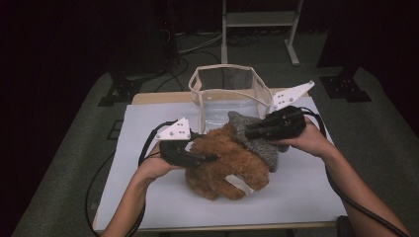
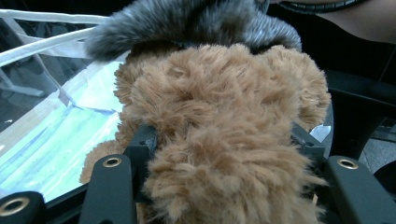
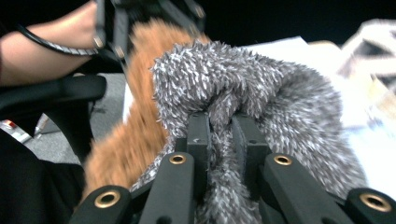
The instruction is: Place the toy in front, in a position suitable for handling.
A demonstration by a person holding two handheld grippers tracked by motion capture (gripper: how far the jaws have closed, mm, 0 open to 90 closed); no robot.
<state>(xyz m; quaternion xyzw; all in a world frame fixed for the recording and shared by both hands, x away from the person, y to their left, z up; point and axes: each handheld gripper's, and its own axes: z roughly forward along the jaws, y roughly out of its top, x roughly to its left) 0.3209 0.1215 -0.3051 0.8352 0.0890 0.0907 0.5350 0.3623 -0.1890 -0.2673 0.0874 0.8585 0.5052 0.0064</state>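
A shaggy brown plush bear [image 1: 225,165] lies in the middle of the white-covered table [image 1: 148,197], just in front of a clear plastic bag with cream fabric trim [image 1: 225,89] that stands open at the far edge. A fuzzy grey knitted cloth [image 1: 257,140] is draped over the bear's upper right side, touching it.

The left gripper [image 1: 200,157], black with a grey 3-cornered plate on top, comes in from the left; in the left gripper view its 2 jaws stand wide apart with the bear's brown fur [image 2: 224,140] packed between them, pressing on both sides.

The right gripper [image 1: 254,131] reaches in from the right onto the grey cloth. In the right gripper view its 2 jaws are drawn almost together, pinching a fold of the grey cloth [image 3: 224,135] between them
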